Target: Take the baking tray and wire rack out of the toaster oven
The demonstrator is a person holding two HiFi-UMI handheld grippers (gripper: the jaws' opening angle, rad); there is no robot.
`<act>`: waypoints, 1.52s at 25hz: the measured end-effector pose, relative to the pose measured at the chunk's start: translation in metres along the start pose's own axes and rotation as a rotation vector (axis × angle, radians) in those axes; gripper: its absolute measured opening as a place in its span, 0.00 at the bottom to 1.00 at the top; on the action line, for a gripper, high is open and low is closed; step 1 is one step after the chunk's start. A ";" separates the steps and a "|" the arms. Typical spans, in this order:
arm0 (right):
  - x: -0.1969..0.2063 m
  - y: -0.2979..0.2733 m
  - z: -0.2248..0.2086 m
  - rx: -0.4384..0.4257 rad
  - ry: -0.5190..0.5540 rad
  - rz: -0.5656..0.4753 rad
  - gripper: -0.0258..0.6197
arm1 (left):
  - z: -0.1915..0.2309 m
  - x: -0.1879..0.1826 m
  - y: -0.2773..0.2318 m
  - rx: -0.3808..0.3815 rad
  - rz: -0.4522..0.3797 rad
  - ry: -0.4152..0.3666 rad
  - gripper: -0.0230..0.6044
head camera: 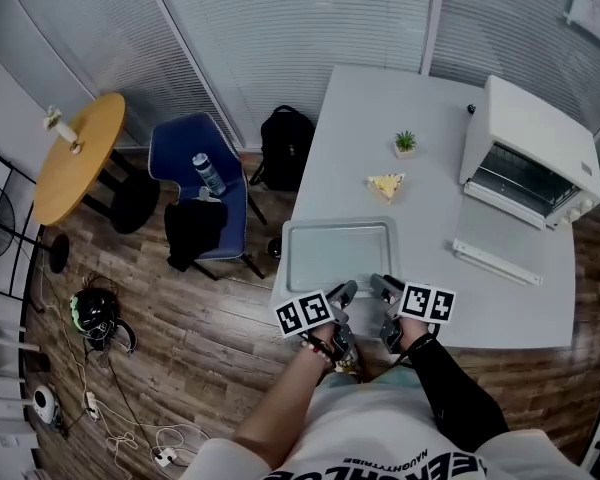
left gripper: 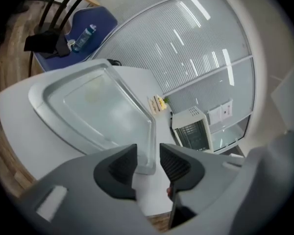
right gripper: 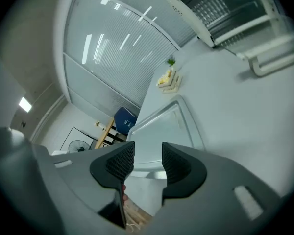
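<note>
The silver baking tray (head camera: 338, 253) lies flat on the white table (head camera: 430, 218), close to its front edge. My left gripper (head camera: 346, 290) and right gripper (head camera: 382, 284) hover side by side just behind the tray's near rim, both open with nothing between the jaws. In the left gripper view the tray (left gripper: 88, 106) spreads out beyond my left gripper (left gripper: 148, 155). The right gripper view shows the tray (right gripper: 161, 131) past my right gripper (right gripper: 148, 153). The white toaster oven (head camera: 530, 148) stands at the right with its door (head camera: 495, 261) folded down. A wire rack (head camera: 520, 180) shows inside it.
A yellow wedge of food (head camera: 386, 185) and a small potted plant (head camera: 405, 143) sit on the table beyond the tray. Left of the table are a blue chair (head camera: 200, 193) with a bottle, a black backpack (head camera: 285, 143) and a round wooden table (head camera: 75, 153).
</note>
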State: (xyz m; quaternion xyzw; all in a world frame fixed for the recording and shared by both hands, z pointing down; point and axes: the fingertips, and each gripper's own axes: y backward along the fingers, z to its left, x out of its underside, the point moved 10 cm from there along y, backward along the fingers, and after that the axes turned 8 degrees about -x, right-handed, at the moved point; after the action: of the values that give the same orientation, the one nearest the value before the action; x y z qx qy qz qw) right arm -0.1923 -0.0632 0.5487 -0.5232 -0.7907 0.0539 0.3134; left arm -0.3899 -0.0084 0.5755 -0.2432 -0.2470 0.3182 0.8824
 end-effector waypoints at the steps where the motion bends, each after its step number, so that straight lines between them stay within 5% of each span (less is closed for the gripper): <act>1: -0.007 0.004 0.002 0.004 0.043 -0.011 0.28 | -0.005 -0.004 0.001 -0.006 -0.018 -0.029 0.30; 7: -0.050 0.028 0.014 0.024 0.311 -0.067 0.28 | -0.050 -0.026 0.014 -0.014 -0.154 -0.252 0.30; 16: -0.108 0.068 0.051 -0.021 0.726 -0.154 0.28 | -0.137 -0.044 0.045 -0.146 -0.428 -0.655 0.31; 20: -0.136 0.090 0.064 -0.041 0.865 -0.212 0.28 | -0.177 -0.040 0.054 -0.176 -0.527 -0.774 0.33; 26: -0.163 0.124 0.054 -0.039 0.970 -0.317 0.28 | -0.236 -0.019 0.044 -0.149 -0.644 -0.949 0.35; 38: -0.211 0.207 -0.028 0.046 0.933 -0.365 0.28 | -0.318 0.032 -0.043 -0.070 -0.602 -1.018 0.35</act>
State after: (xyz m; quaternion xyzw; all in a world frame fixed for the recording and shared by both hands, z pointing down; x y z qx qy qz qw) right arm 0.0413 -0.1591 0.3924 -0.3378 -0.6436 -0.2239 0.6492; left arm -0.1612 -0.1024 0.3684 -0.0082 -0.7077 0.1223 0.6957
